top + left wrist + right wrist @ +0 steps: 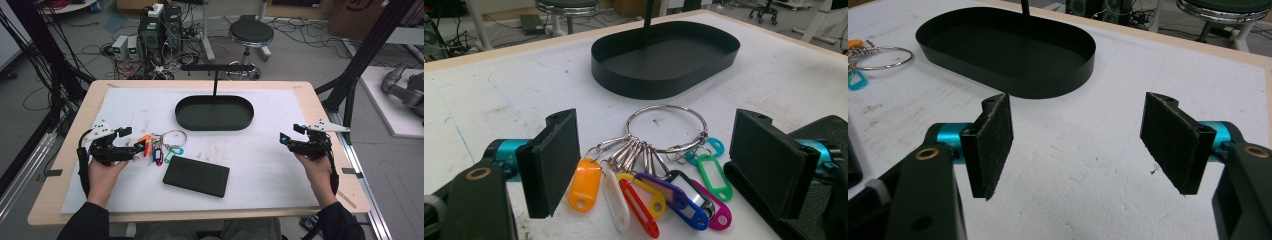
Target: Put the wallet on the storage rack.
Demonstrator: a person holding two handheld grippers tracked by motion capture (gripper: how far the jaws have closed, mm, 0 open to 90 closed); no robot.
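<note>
Both grippers stand released; left gripper (654,165) straddles the key ring (667,127), so clenching comes next, likely.

**Legible text: none**

No lettering, number, brand or sign can be read. The coloured key tags (649,197) on the key ring are seen blank or too small to tell. A cardboard box (350,17) at the far right bears a dark mark, cut off and unreadable.
</note>
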